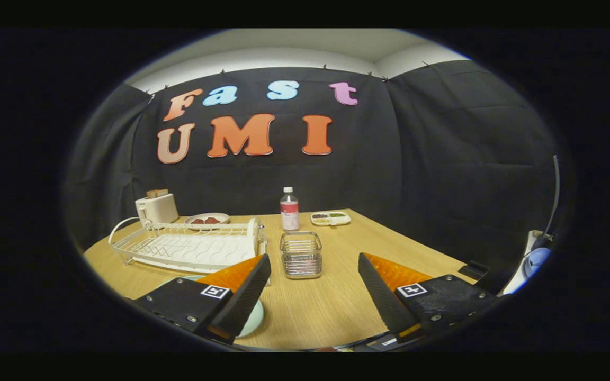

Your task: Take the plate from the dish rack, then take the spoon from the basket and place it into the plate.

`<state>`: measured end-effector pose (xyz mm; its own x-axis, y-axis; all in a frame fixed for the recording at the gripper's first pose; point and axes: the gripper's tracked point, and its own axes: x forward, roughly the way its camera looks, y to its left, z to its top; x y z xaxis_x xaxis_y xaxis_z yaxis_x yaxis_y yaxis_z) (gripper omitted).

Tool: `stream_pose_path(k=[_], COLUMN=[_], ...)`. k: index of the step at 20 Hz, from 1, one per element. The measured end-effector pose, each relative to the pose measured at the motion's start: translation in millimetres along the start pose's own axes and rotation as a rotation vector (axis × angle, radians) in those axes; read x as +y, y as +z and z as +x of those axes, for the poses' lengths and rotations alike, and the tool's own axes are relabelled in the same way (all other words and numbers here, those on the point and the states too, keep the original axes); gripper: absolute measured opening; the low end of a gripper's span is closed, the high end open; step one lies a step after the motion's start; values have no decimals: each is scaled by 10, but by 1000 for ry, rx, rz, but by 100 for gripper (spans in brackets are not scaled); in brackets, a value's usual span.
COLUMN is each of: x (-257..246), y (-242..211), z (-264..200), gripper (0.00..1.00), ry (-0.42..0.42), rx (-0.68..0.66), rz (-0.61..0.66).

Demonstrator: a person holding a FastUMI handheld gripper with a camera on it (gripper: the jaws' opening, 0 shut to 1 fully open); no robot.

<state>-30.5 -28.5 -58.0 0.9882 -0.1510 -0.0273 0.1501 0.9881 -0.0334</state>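
Note:
My gripper [314, 260] is open above the wooden table [331, 301], with nothing between its black and orange fingers [244, 291]. A pale green plate [252, 320] lies flat on the table, mostly hidden under the left finger. Just ahead of the fingertips stands a small wire basket [301, 255]; I make out no spoon in it. The white dish rack [188, 246] sits to the left of the basket, and its slots look bare.
Behind the rack stand a cream toaster [157, 207] and a small plate of food [207, 218]. A water bottle [289, 209] and a divided snack tray [330, 217] sit beyond the basket. The table's right edge [442, 259] runs close to the right finger.

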Motion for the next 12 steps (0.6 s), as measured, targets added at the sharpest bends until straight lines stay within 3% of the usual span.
stream_pose_path(k=[12], x=[-84], y=[-101], z=[-19], gripper=[99], ry=[-16], rx=[22], rz=[-4])
